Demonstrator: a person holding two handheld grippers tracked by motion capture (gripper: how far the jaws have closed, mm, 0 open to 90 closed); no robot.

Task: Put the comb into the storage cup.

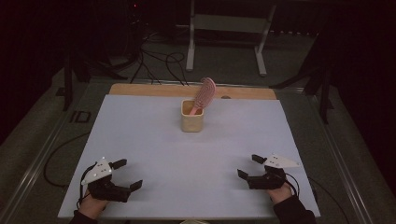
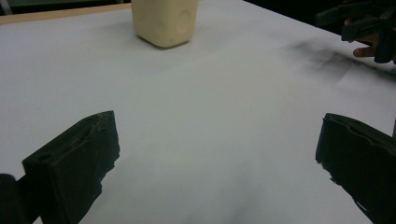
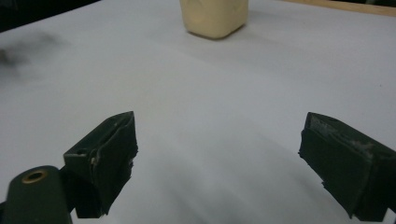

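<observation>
Hairbrush (image 1: 205, 94) work had both tools parked at the near edge of the white-covered bench (image 1: 140, 140): the left gripper (image 1: 125, 174) sat at the near left with its jaws spread wide and nothing between them, and the right gripper (image 1: 249, 166) sat at the near right, likewise spread and empty. Bare sheet lay between them and the target. Well beyond, near the far middle of the bench, a cream cup (image 1: 192, 115) stood upright, with the pink hairbrush planted handle-down inside it and its bristled head leaning up and to the right over the rim. Trouble looked likeliest at the cup, which appeared light and unanchored. A pull along the brush's slant, or a jaw clipping the rim, could have tipped it or dragged it across the sheet. A pinch on the bristles rather than the handle might have slipped and dropped the brush.
</observation>
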